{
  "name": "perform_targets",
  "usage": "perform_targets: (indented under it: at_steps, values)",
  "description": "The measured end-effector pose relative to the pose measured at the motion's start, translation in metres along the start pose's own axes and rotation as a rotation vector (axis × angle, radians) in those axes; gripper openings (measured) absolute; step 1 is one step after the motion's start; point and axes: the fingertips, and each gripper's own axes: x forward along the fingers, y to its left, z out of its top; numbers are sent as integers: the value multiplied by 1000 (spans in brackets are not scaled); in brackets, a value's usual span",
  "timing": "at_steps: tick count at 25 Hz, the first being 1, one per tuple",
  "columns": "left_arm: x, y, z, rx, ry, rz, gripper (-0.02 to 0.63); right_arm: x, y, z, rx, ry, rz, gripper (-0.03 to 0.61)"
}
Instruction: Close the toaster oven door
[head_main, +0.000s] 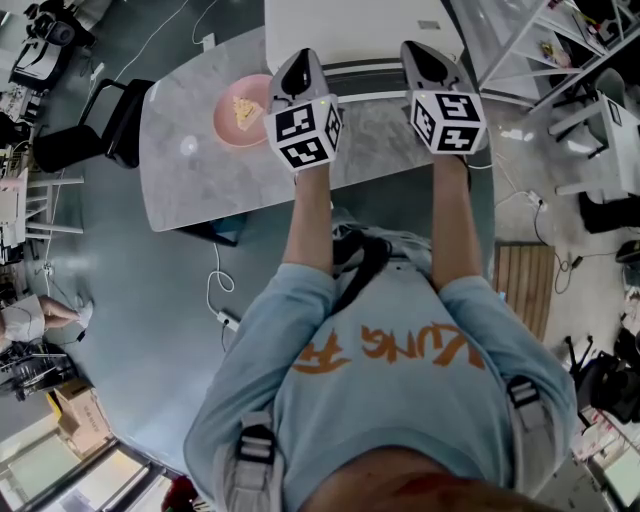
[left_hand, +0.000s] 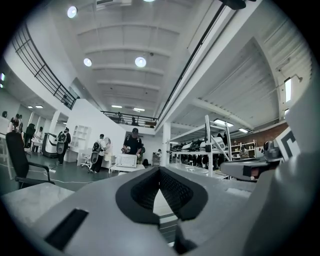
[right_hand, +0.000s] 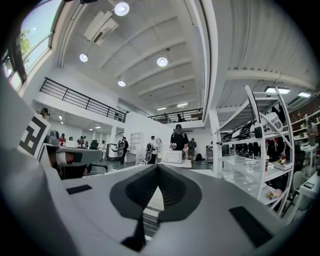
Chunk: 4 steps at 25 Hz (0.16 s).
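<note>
1. Toaster oven: stands on the table, directly ahead of both gripper tips.
2. Left gripper: jaws together, nothing between.
3. Right gripper: jaws together, empty.
4. Pink plate: just left of the left gripper, carrying a food slice.

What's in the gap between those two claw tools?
Head view: only the toaster oven's front edge and bare marble table, between left gripper and right gripper.

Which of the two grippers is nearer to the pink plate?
The left gripper: it hangs just beside the round pink plate, while the right gripper is farther away on the other side.
</note>
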Motion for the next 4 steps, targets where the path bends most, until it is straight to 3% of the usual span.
perform_targets:
  at_steps: [4]
  values:
    - [1,-6,3,10,-2,-12,2,-1,1,-1,-2,-1,1,-5]
